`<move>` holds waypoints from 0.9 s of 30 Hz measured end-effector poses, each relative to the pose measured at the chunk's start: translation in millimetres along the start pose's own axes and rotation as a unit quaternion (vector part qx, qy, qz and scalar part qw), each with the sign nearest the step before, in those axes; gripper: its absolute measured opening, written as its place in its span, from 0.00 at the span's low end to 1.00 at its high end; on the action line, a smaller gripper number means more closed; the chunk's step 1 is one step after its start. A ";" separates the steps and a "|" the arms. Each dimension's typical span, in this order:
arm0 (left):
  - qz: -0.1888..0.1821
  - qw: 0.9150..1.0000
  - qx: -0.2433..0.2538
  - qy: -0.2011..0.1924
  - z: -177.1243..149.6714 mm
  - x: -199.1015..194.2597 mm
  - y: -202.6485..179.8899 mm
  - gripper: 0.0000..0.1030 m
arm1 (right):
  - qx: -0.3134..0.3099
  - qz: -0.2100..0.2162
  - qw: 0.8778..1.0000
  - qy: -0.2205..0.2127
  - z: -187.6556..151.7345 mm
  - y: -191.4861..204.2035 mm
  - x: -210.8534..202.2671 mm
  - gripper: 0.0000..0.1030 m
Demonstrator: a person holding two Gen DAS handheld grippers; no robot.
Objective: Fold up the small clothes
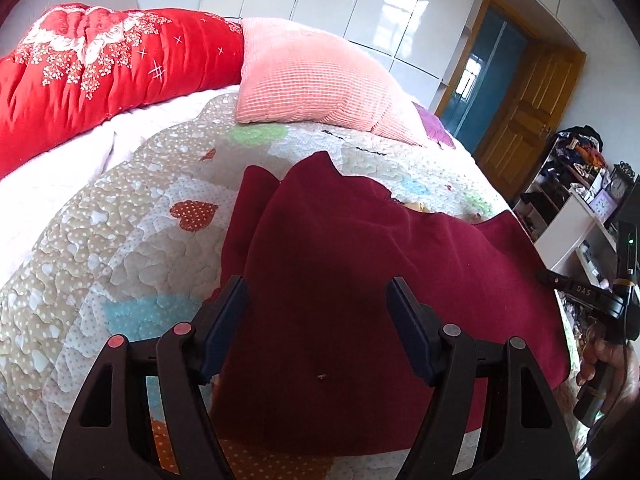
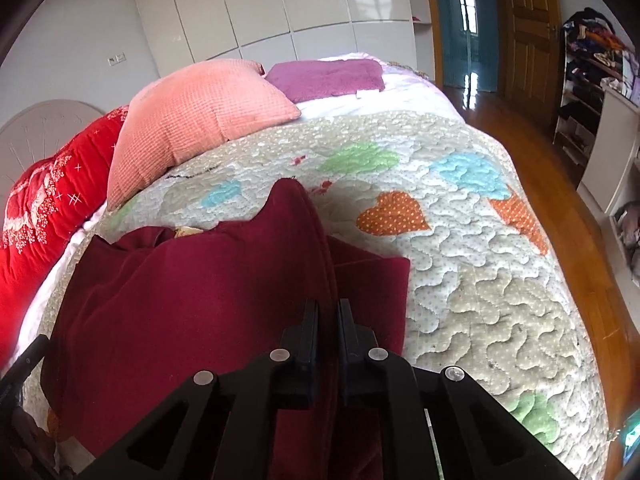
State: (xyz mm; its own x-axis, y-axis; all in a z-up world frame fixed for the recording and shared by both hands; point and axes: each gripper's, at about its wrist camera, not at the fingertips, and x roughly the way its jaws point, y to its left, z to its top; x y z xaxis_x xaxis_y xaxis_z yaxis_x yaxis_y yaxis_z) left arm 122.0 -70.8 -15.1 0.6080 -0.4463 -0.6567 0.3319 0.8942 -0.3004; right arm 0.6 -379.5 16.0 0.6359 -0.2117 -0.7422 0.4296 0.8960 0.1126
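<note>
Lying across the heart-patterned quilt (image 2: 480, 248) is the dark red garment (image 1: 360, 264), partly folded over itself. Left gripper (image 1: 316, 304) is hovering above the garment's left portion, jaws spread wide, nothing between them. Right gripper (image 2: 328, 316) is pinching a raised ridge of the garment's right edge, jaws pressed together on the cloth. Pink pillow (image 2: 192, 120) is sitting well behind the garment.

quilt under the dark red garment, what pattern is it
Beige-and-white quilt with polka-dot hearts in orange, green and blue; clearest in the right wrist view.
</note>
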 end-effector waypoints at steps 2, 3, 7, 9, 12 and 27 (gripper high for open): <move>0.011 1.000 0.004 0.012 -0.2 6.4 -0.9 0.69 | 0.005 -0.010 1.000 0.013 -2.9 -3.8 4.0 0.07; 0.017 1.000 0.005 0.016 -1.0 9.1 -1.6 0.69 | 0.003 -0.018 0.999 0.030 -5.7 -3.7 12.7 0.07; 0.033 0.999 0.014 0.030 -4.2 17.0 -1.2 0.69 | 0.002 -0.013 1.000 0.027 -4.2 -4.2 11.1 0.07; 0.031 0.999 0.010 0.027 -4.2 15.6 0.3 0.69 | 0.019 -0.002 1.000 -0.002 2.5 -4.6 -6.4 0.08; 0.034 0.999 0.011 0.029 -5.0 16.6 0.6 0.69 | 0.011 0.021 0.999 -0.029 17.3 7.6 -19.8 0.08; 0.036 0.998 0.015 0.039 -4.1 23.0 0.4 0.71 | 0.034 0.011 0.997 0.069 38.1 16.2 85.8 0.09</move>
State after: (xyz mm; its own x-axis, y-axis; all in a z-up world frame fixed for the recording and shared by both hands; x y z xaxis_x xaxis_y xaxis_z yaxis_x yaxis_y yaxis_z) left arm 133.2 -80.6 -33.2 0.5732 -0.3754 -0.7283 0.3110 0.9220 -0.2305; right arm 86.5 -398.0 -20.7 0.5538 -0.1330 -0.8220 0.4628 0.8698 0.1710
